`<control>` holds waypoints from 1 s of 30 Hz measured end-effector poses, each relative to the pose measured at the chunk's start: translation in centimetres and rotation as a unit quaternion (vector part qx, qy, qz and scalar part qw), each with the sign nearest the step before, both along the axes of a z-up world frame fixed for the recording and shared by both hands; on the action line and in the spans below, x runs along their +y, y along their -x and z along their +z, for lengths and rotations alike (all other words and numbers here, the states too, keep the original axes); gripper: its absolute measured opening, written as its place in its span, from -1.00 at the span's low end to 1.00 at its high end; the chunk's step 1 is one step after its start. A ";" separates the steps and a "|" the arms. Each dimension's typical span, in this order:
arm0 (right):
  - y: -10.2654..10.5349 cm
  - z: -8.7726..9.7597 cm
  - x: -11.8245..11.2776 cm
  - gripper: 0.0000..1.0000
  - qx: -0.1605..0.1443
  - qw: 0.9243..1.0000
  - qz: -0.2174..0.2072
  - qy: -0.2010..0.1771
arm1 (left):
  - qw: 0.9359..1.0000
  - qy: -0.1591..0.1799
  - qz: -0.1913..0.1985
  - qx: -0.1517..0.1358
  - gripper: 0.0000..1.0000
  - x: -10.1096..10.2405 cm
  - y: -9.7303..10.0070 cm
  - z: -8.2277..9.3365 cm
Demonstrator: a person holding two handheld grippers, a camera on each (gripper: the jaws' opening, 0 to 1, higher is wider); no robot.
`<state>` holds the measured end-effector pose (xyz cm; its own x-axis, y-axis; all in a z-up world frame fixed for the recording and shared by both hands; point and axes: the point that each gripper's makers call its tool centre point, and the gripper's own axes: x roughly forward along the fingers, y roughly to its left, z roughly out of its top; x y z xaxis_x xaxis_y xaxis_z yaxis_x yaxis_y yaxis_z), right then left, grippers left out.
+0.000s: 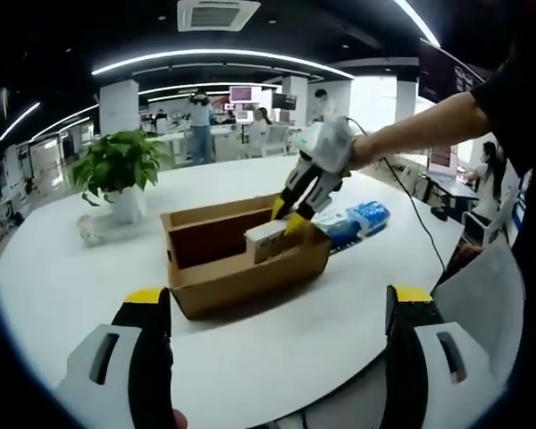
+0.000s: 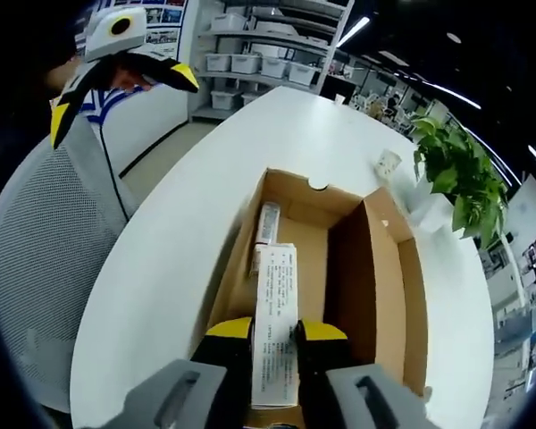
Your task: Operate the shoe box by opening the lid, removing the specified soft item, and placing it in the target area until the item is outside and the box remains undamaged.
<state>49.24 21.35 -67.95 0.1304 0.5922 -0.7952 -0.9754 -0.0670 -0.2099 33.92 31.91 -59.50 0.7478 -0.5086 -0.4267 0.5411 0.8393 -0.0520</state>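
Note:
A brown cardboard shoe box (image 1: pixel 216 284) stands open on the round white table (image 1: pixel 62 277). My right gripper (image 2: pixel 275 332) is shut on a white packet (image 2: pixel 275 304) with small print, held over the near end of the box (image 2: pixel 409 295). In the left gripper view the right gripper (image 1: pixel 288 213) reaches down from the right, and the white packet (image 1: pixel 266 239) sits at the box's rim. A second pale packet (image 2: pixel 268 223) lies deeper in the box. My left gripper (image 1: pixel 277 304) hangs open in front of the box, apart from it. The left gripper (image 2: pixel 116 76) also appears upper left, jaws spread.
Blue and white packs (image 1: pixel 357 219) lie on the table right of the box. A potted plant (image 1: pixel 116 170) stands at the far left, with a small white cup (image 2: pixel 389 163) near it. A grey mesh chair (image 2: pixel 45 268) is at the table's edge. People stand in the background.

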 end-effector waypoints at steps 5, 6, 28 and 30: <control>-0.3 1.5 -0.4 -0.72 -0.008 1.000 0.003 -0.004 | 1.000 0.003 -0.002 0.002 0.98 -0.1 0.2 0.0; -0.4 1.7 -0.5 -0.72 -0.010 1.000 0.002 -0.005 | 1.000 0.003 -0.003 0.002 0.98 -0.2 0.3 0.0; -1.6 6.1 -3.4 -0.72 -0.044 0.999 -0.013 -0.021 | 1.000 0.008 -0.008 0.006 0.98 -0.9 1.2 -0.1; -1.7 6.3 -3.9 -0.72 -0.046 0.999 -0.016 -0.021 | 1.000 0.007 -0.010 0.008 0.98 -1.0 1.3 -0.2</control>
